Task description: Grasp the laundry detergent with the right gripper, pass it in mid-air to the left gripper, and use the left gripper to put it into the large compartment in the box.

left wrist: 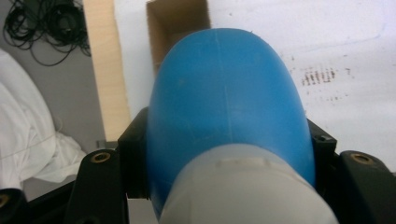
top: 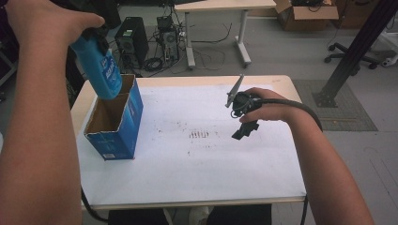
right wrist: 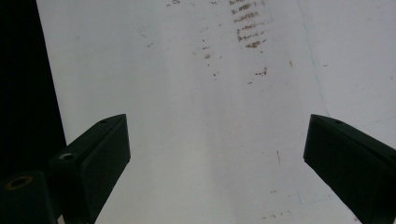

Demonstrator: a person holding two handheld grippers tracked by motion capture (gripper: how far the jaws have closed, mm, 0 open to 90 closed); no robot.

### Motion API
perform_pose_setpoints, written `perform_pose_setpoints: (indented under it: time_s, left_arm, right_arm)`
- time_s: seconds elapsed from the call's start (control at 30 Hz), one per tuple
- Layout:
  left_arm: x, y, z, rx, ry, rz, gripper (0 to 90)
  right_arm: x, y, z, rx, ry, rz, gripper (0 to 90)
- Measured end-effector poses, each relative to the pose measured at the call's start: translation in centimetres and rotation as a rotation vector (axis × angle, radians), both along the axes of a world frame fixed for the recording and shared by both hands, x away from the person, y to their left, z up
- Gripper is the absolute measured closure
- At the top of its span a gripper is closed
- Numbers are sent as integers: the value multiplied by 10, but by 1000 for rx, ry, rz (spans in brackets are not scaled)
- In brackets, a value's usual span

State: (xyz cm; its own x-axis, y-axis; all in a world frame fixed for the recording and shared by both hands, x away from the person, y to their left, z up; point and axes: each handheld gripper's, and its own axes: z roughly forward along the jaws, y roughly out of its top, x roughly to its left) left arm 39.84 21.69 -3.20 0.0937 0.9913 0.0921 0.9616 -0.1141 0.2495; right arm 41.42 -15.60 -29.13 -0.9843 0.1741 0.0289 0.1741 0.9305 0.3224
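So in the high view, the left gripper (top: 96,40) is up in the upper left of the frame, held in the person's left hand (top: 44,18), and it's clamped on a bright blue plastic bottle (top: 101,68) with a white label. The bottle hangs bottom-down, slightly tilted, right over the open top of a blue cardboard box with a plain brown inside (top: 115,119). Its lower end looks to be at about the level of the box's far rim; can't tell if it's touching the cardboard.

The left gripper view looks along the same blue bottle (left wrist: 226,93), with its pale grey-white cap end (left wrist: 243,186) nearest the camera at the bottom of the frame. The black jaws are pressed against the bottle on both sides. Past the bottle, at the top of that frame, you can see the box's brown opening (left wrist: 180,21).

The box stands upright on the left part of a white sheet (top: 211,159) covering the light wooden table (top: 187,80). There are some brownish scuff marks (top: 199,135) around the middle of the sheet.

The right gripper (top: 244,117) sits right of centre in the high view, above the sheet, well apart from the box. In the right gripper view its jaws are spread wide with nothing between them, just the white sheet (right wrist: 196,140) and the scuff marks (right wrist: 247,28) up top.
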Motion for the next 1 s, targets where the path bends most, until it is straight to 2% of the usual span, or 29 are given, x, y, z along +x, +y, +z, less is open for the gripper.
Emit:
perform_pose_setpoints:
  time_s: [0.17,0.27,0.5,1.0]
  left_arm:
    - [1,9,-3,-9,4,5,381]
    - [4,17,-12,-8,11,13,381]
    - [8,33,-30,-21,27,38,381]
    - [14,48,-70,-32,52,39,381]
  right_arm:
    - [1,-1,2,-23,12,-1,74]
    - [1,0,6,-44,7,-7,72]
    - [0,2,10,-43,5,0,74]
    - [1,1,-2,-41,18,-1,74]
